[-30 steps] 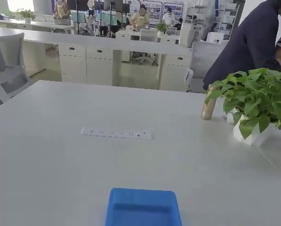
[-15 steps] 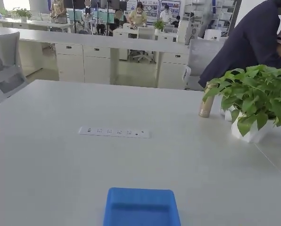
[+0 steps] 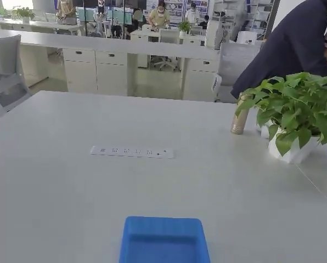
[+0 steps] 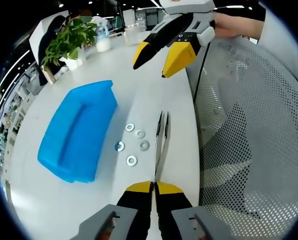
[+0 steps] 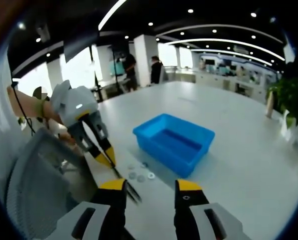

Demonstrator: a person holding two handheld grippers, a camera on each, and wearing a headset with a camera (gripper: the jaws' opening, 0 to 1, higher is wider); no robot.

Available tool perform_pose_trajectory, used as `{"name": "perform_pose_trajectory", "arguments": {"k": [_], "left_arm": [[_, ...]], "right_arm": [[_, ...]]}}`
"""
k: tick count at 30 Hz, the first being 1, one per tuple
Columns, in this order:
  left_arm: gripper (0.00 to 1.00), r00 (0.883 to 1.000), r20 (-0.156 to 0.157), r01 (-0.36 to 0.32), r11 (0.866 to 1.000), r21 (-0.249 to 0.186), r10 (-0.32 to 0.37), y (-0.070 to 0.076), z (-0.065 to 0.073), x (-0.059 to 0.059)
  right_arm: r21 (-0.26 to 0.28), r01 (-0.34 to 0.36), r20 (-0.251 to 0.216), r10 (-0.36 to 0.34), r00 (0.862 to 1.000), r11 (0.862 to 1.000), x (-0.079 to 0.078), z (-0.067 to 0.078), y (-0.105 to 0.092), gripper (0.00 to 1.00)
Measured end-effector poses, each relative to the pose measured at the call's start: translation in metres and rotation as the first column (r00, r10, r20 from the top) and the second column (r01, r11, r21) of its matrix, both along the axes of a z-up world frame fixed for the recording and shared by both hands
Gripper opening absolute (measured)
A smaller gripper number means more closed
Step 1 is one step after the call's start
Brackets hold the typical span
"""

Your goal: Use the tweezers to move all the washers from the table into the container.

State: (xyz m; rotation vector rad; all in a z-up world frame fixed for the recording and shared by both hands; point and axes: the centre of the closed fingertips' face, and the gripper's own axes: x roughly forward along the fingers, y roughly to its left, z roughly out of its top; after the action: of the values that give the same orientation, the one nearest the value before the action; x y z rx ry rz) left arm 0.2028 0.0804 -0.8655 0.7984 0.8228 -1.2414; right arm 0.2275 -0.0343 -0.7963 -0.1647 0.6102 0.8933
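— What's moved?
— Only the headset's view, slightly; the blue plastic container (image 3: 163,241) stays put.
— And the tool?
— The left gripper (image 4: 154,187) is clamped on the slim metal tweezers (image 4: 162,142). The flat silver washers (image 4: 144,145) lie on the table between the tweezers' tips and the container. The right gripper (image 5: 150,185) gapes, empty.

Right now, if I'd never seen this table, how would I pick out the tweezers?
Find the blue tub on the white table; five small metal rings lie beside it. Just past the rings are the tweezers, pinched in the left tongs: the only long, thin, two-pronged metal strip there.
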Motion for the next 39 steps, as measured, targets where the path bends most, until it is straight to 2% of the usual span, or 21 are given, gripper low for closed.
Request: {"name": "perform_pose_trajectory", "arguments": {"k": [2, 7, 16, 21, 25, 31, 33, 34, 36, 37, 38, 39], "left_arm": [[0.00, 1.000, 0.017, 0.008, 1.000, 0.003, -0.008, 0.000, 0.002, 0.001], [0.00, 1.000, 0.009, 0.006, 1.000, -0.013, -0.006, -0.002, 0.010, 0.000], [0.00, 0.999, 0.041, 0.023, 0.997, -0.071, -0.020, -0.012, 0.046, 0.002], [0.00, 0.998, 0.058, 0.039, 0.995, -0.094, -0.034, -0.019, 0.064, 0.003], [0.00, 0.997, 0.062, 0.047, 0.992, -0.114, -0.040, -0.025, 0.075, 0.002], [0.00, 0.995, 0.063, 0.080, 0.990, -0.116, -0.073, -0.032, 0.082, -0.003], [0.00, 0.995, 0.061, 0.087, 0.989, -0.120, -0.080, -0.035, 0.084, -0.004], [0.00, 0.995, 0.060, 0.089, 0.989, -0.120, -0.082, -0.036, 0.084, -0.005], [0.00, 0.994, 0.060, 0.100, 0.988, -0.119, -0.094, -0.038, 0.086, -0.007], [0.00, 0.993, 0.059, 0.106, 0.987, -0.118, -0.099, -0.039, 0.087, -0.007], [0.00, 0.993, 0.059, 0.109, 0.987, -0.118, -0.103, -0.039, 0.088, -0.008], [0.00, 0.993, 0.058, 0.114, 0.987, -0.117, -0.108, -0.040, 0.089, -0.009]], "right_arm": [[-0.001, 0.000, -0.002, 0.000, 1.000, 1.000, 0.000, -0.001, 0.000, 0.35], [-0.003, -0.011, -0.005, 0.011, 1.000, 1.000, -0.002, -0.001, 0.001, 0.33], [-0.049, -0.076, -0.019, 0.075, 0.997, 0.996, -0.010, -0.010, 0.007, 0.31], [-0.083, -0.141, -0.021, 0.140, 0.990, 0.986, -0.015, -0.013, 0.014, 0.29], [-0.133, -0.205, -0.014, 0.205, 0.979, 0.970, -0.017, -0.018, 0.017, 0.27], [-0.100, -0.263, -0.012, 0.263, 0.965, 0.960, -0.015, -0.020, 0.034, 0.26], [-0.095, -0.304, -0.015, 0.304, 0.953, 0.948, -0.016, -0.024, 0.043, 0.26], [-0.098, -0.352, -0.014, 0.352, 0.936, 0.931, -0.020, -0.025, 0.048, 0.26], [-0.093, -0.389, -0.023, 0.388, 0.921, 0.917, -0.025, -0.026, 0.055, 0.26], [-0.090, -0.419, -0.028, 0.418, 0.908, 0.903, -0.029, -0.029, 0.059, 0.26], [-0.100, -0.428, -0.029, 0.427, 0.904, 0.898, -0.030, -0.031, 0.059, 0.24], [-0.132, -0.436, -0.015, 0.438, 0.899, 0.890, -0.028, -0.034, 0.059, 0.22]]}}
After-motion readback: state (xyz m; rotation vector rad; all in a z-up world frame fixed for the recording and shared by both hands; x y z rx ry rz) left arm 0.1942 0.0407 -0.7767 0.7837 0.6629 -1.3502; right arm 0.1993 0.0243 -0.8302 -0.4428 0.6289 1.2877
